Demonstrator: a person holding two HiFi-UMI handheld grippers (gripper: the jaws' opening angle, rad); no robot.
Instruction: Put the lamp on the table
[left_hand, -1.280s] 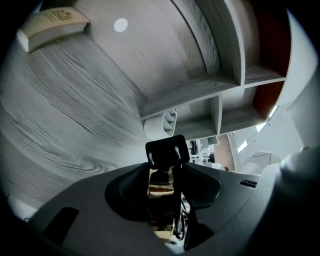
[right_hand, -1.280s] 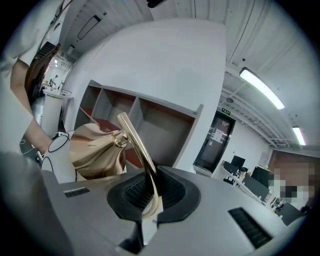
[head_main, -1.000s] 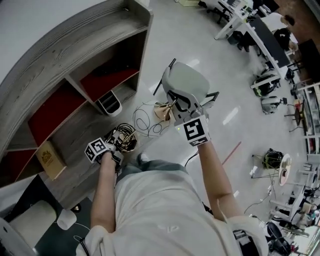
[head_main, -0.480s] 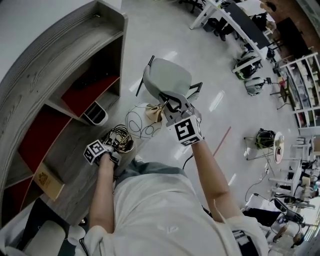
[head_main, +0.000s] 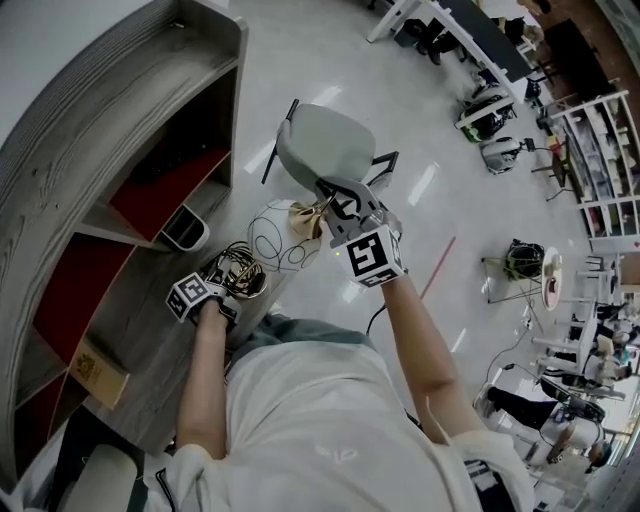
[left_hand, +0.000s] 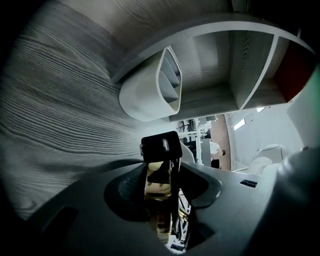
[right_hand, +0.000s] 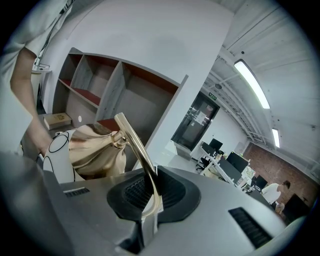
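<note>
The left tongs (left_hand: 161, 172) clamp the base and the right tongs (right_hand: 148, 192) the thin arm of a gold metal lamp (head_main: 303, 218), mid-frame at a grey wood-grain counter (head_main: 130, 330); glossy white floor (head_main: 330, 60) beyond.

A grey wood-grain shelf unit (head_main: 110, 120) with a curved top and red back panels stands to the left of the left tool (head_main: 232, 290). Just beyond the right tool (head_main: 335, 200) is a light grey chair with dark legs (head_main: 325, 145), on the glossy pale grey floor (head_main: 300, 50). Far behind the chair are white desks (head_main: 440, 30). In the right gripper view a long ceiling strip light (right_hand: 252, 82) shines above a white wall (right_hand: 150, 40), and a red brick wall (right_hand: 262, 162) is at the far end.
</note>
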